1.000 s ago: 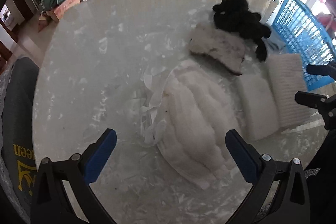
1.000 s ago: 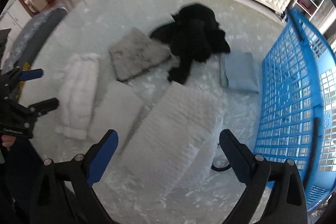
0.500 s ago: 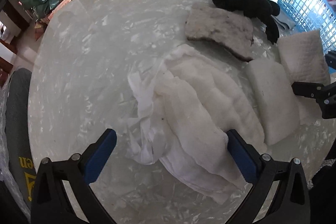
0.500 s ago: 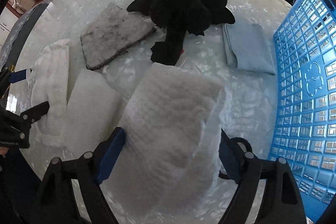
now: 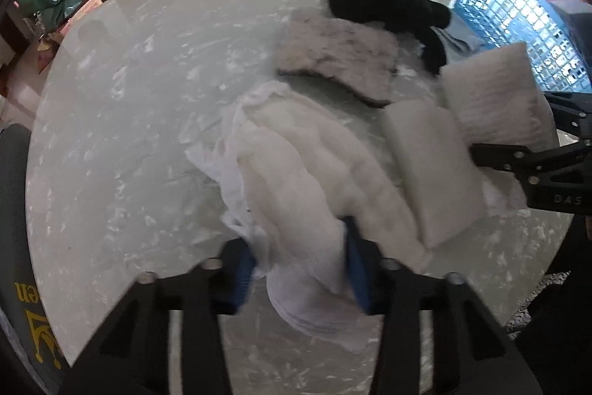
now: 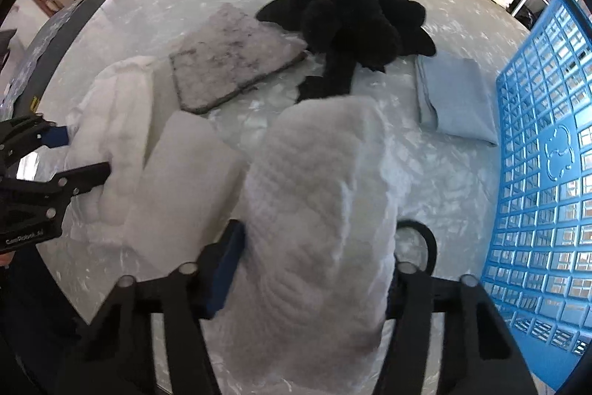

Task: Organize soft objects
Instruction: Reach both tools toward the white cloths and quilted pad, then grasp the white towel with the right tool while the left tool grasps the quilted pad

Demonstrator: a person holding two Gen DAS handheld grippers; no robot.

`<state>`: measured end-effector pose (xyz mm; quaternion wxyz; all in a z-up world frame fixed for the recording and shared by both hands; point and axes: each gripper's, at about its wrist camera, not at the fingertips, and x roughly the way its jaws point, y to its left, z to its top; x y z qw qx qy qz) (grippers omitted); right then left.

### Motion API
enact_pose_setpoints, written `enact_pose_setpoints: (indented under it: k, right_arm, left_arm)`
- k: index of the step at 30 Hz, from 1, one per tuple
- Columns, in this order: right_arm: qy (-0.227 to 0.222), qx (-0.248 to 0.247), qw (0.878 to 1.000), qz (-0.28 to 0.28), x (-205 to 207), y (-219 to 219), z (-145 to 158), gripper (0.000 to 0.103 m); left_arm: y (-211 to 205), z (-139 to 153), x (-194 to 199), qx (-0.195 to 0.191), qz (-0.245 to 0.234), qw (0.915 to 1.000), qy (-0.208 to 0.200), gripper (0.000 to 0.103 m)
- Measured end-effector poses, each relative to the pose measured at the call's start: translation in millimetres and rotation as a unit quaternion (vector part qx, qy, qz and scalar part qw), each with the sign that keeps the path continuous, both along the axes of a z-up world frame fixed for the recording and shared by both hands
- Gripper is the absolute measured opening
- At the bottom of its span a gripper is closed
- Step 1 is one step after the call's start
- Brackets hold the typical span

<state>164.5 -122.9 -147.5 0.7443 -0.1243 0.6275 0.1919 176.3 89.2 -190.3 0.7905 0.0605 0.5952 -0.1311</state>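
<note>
A: On the table (image 5: 111,121), left gripper (image 5: 298,267) pinches gauze (image 5: 296,173); right gripper (image 6: 310,265) clamps quilted pad (image 6: 318,180).
B: Around?
A: Foam (image 6: 185,180) between them, grey mat (image 6: 229,58), black plush (image 6: 355,17) behind; basket (image 6: 547,154) right; far table bare.

Left gripper (image 5: 298,263) low, pointing forward, jaws pinched in on the white fluffy cloth (image 5: 296,180). Right gripper (image 6: 314,269) likewise forward, jaws clamped on the white quilted pad (image 6: 318,195). Both sit side by side, near each other.
</note>
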Motion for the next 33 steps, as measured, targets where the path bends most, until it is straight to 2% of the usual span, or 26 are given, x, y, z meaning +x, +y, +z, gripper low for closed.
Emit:
enact_pose_setpoints:
  k: [1, 2, 5, 10, 13, 17, 22, 27, 30, 33]
  right_arm:
    - [-0.002, 0.002, 1.0, 0.005, -2.0, -0.1, 1.2, 0.047]
    - [-0.002, 0.005, 1.0, 0.006, -2.5, 3.9, -1.1, 0.042]
    - [0.006, 0.025, 1.0, 0.002, -6.4, 3.9, 1.1, 0.026]
    - [0.014, 0.034, 0.999, -0.012, -12.2, -7.5, 7.3, 0.023]
    - [0.024, 0.04, 0.999, -0.023, -12.7, -18.3, 17.1, 0.023]
    - [0.055, 0.078, 0.995, -0.041, -26.2, -41.9, 33.8, 0.023]
    - [0.063, 0.091, 0.993, -0.04, -47.1, -59.0, 57.6, 0.023]
    - [0.033, 0.093, 0.995, -0.031, -57.5, -84.7, 100.3, 0.023]
    - [0.0, 0.093, 0.995, -0.034, -63.0, -105.3, 140.0, 0.023]
    - [-0.029, 0.092, 0.994, -0.045, -62.5, -123.2, 174.2, 0.023]
  left_arm:
    - [-2.9, 0.6, -0.6, -0.002, -0.003, 1.0, 0.001, 0.019]
    - [-7.0, 0.8, -2.0, -0.012, -0.009, 0.9999, 0.005, 0.019]
    - [-12.8, 0.7, -2.8, -0.004, -0.015, 0.9999, 0.002, 0.018]
    - [-7.3, 10.5, 3.6, -0.018, -0.006, 0.9998, 0.003, 0.017]
    - [4.4, 26.3, -1.4, -0.024, 0.004, 0.9997, -0.002, 0.017]
    - [10.9, 48.8, -10.8, -0.046, 0.008, 0.9988, -0.012, 0.017]
    - [11.0, 76.0, -26.3, -0.074, 0.002, 0.9969, -0.027, 0.017]
    - [-6.0, 101.0, -24.2, -0.086, -0.01, 0.9952, -0.046, 0.017]
    - [-13.4, 104.4, -17.8, -0.102, -0.019, 0.9929, -0.057, 0.017]
    - [-19.1, 105.0, -11.8, -0.096, -0.016, 0.9937, -0.055, 0.017]
